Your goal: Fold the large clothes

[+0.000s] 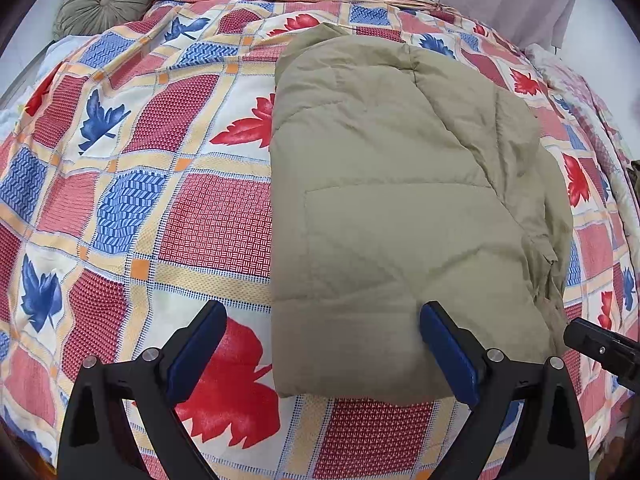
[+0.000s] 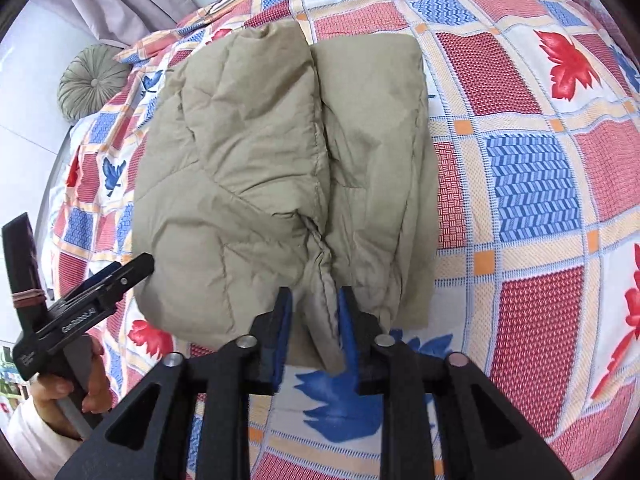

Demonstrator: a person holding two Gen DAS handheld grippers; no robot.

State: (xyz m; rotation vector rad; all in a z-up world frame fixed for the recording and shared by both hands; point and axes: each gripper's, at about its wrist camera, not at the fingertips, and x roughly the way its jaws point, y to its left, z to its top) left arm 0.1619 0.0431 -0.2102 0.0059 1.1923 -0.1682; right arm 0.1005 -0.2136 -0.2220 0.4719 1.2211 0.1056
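Right gripper pinching the folded jacket's near edge

The right gripper [image 2: 312, 320] is clamped on a fold of the khaki padded jacket [image 2: 280, 168]; the left gripper [image 1: 322, 344] hovers with jaws spread over its near corner. The jacket lies folded on the patterned bedspread [image 1: 160, 184], a round cushion [image 1: 102, 0] far left.

Bed under a leaf-patterned patchwork quilt [image 1: 208, 216]; folded khaki padded jacket [image 1: 400, 208] and round green cushion [image 1: 105, 0] on it.

Left gripper [image 1: 322, 344] spread wide; right gripper [image 2: 314, 320] nearly closed.

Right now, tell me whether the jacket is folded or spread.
Folded: the jacket lies as a compact bundle on the bedspread, layers doubled over.
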